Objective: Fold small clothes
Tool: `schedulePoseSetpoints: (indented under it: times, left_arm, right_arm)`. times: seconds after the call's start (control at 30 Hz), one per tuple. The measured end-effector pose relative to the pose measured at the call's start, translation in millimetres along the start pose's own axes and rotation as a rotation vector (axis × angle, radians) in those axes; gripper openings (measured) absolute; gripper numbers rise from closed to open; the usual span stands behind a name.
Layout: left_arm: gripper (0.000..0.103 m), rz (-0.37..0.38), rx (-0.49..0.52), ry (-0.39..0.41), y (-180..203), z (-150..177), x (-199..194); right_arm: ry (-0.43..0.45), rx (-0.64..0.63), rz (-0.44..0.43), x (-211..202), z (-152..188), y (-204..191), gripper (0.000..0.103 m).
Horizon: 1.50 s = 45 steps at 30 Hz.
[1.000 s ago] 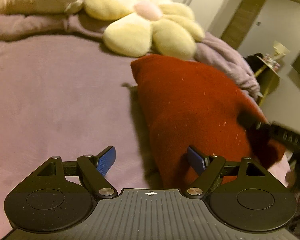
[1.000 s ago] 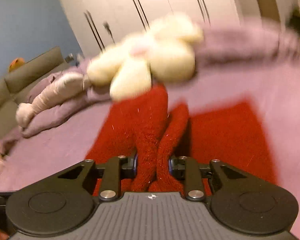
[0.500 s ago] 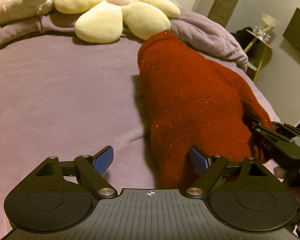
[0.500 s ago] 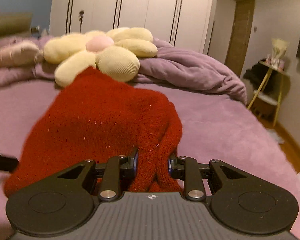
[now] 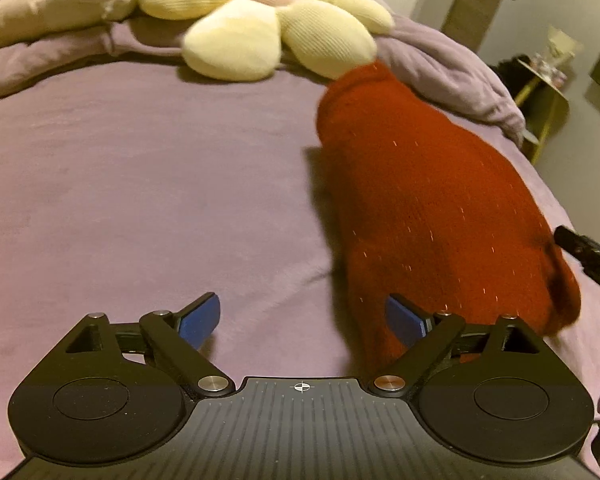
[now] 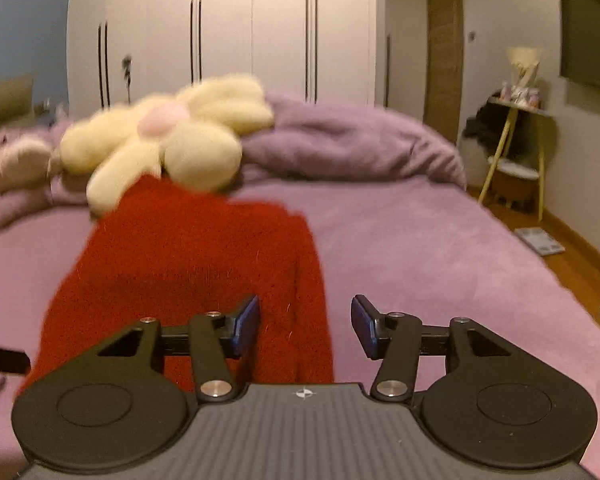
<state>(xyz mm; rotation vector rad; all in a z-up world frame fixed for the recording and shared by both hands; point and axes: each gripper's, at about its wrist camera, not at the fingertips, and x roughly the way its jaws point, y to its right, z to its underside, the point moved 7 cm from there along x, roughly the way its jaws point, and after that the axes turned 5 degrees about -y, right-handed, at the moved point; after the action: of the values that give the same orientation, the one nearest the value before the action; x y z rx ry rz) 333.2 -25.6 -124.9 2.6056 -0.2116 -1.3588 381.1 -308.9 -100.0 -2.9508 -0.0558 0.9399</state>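
A dark red knitted garment (image 5: 428,208) lies lengthwise on the purple bed (image 5: 140,184), folded into a long narrow shape; it also shows in the right wrist view (image 6: 196,264). My left gripper (image 5: 302,320) is open and empty, its right pad at the garment's near left edge. My right gripper (image 6: 305,327) is open and empty, just over the garment's near right edge. Part of the right gripper shows at the right edge of the left wrist view (image 5: 588,256).
A cream flower-shaped cushion (image 5: 268,20) and a crumpled purple duvet (image 6: 352,140) lie at the head of the bed. A yellow-legged side table (image 6: 516,148) stands right of the bed on the wooden floor. White wardrobes (image 6: 228,32) stand behind.
My right gripper has opened and let go of the red garment, which now lies flat. The left gripper stays open and has shifted slightly.
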Motion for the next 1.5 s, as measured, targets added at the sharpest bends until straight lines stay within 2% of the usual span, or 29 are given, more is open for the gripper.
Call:
schedulePoseSetpoints:
  times: [0.07, 0.13, 0.17, 0.27, 0.33, 0.37, 0.43, 0.6, 0.73, 0.8, 0.83, 1.0, 1.07, 1.23, 1.37, 1.5]
  left_arm:
    - [0.094, 0.001, -0.025, 0.013, -0.6, -4.8, -3.1]
    - [0.094, 0.004, -0.026, 0.028, 1.9, -9.9, -7.0]
    - [0.094, 0.002, -0.018, 0.034, 4.0, -12.0, -8.0]
    - [0.094, -0.011, 0.015, 0.034, 10.0, -15.8, -7.2]
    - [0.094, -0.018, 0.032, 0.03, 12.0, -16.7, -5.3]
    - [0.095, -0.02, 0.036, 0.029, 12.1, -17.2, -3.9]
    - [0.095, -0.024, 0.034, 0.022, 10.4, -17.7, 0.3]
    - [0.095, -0.028, 0.009, 0.001, 6.2, -22.6, 6.7]
    - [0.095, -0.025, 0.019, 0.035, 15.9, -40.1, 5.5]
    - [0.096, -0.041, 0.04, 0.075, 28.0, -58.4, 7.4]
    - [0.097, -0.045, 0.06, 0.095, 35.6, -68.4, 11.6]
    - [0.098, -0.111, 0.11, 0.074, 58.8, -95.9, 58.7]
    - [0.1, -0.102, 0.116, 0.077, 62.7, -99.7, 70.4]
    - [0.103, -0.071, 0.11, 0.079, 69.6, -99.3, 89.2]
    - [0.103, -0.076, 0.114, 0.098, 71.2, -98.7, 91.8]
    - [0.103, -0.066, 0.113, 0.084, 67.5, -97.9, 87.9]
  right_arm:
    - [0.041, -0.039, -0.022, -1.9, -10.4, -13.2, 0.049]
    - [0.08, -0.133, -0.027, 1.3, -19.1, -36.0, 0.035]
    - [0.083, -0.174, -0.024, 6.3, -21.8, -44.9, 0.023]
    - [0.044, -0.252, 0.004, 33.4, -21.5, -61.0, 0.015]
    - [-0.025, -0.298, 0.083, 60.3, -8.3, -55.9, 0.014]
    - [-0.068, -0.296, 0.094, 71.6, 2.8, -51.3, 0.014]
    - [-0.062, -0.306, 0.131, 83.8, 16.0, -40.1, 0.014]
    - [-0.106, -0.343, 0.098, 75.7, 5.2, -42.4, 0.014]
    - [-0.041, -0.283, 0.05, 52.4, -12.9, -47.3, 0.014]
    - [-0.012, -0.293, 0.039, 51.8, -23.0, -56.5, 0.014]
    - [-0.008, -0.301, 0.037, 55.3, -27.3, -60.9, 0.014]
    - [-0.043, -0.315, 0.047, 92.2, -36.5, -66.4, 0.014]
    - [-0.083, -0.305, 0.062, 109.8, -24.6, -56.7, 0.014]
    - [-0.049, -0.235, 0.075, 123.8, -9.9, -29.6, 0.013]
    - [-0.036, -0.232, 0.087, 126.8, -7.3, -26.2, 0.013]
    - [-0.023, -0.223, 0.071, 125.4, -6.2, -23.4, 0.013]
